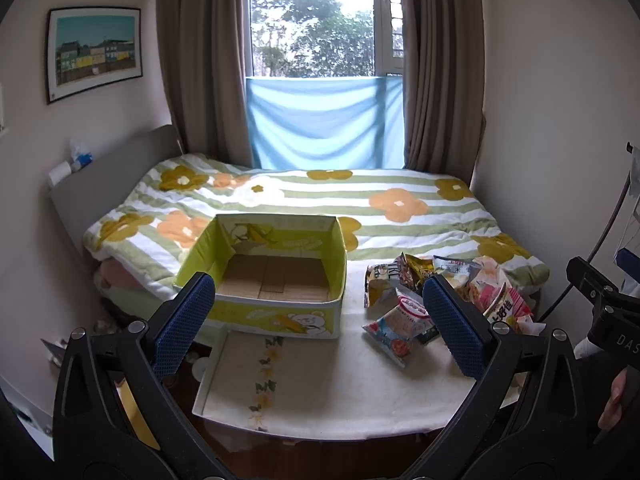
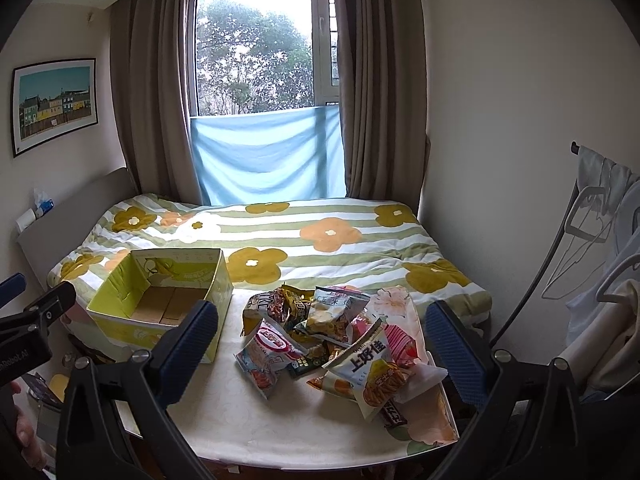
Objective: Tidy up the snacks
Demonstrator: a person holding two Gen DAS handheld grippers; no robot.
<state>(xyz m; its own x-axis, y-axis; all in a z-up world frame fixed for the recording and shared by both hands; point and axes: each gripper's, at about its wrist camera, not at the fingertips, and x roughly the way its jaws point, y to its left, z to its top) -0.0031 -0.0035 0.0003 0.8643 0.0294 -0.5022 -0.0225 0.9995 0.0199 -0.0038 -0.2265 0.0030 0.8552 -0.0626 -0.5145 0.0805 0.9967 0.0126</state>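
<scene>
While the left gripper (image 1: 318,320) hovers with its jaws spread wide and nothing between them, the left wrist view shows a yellow-green cardboard box (image 1: 268,276) on the white table (image 1: 340,392), its bare cardboard floor showing. Right of the box lies a pile of snack packets (image 1: 440,292).

From the right wrist view, the right gripper (image 2: 322,344) also hangs with jaws apart, gripping nothing. Its snack packets (image 2: 332,332) sit heaped right of the box (image 2: 160,300), near but apart.
</scene>
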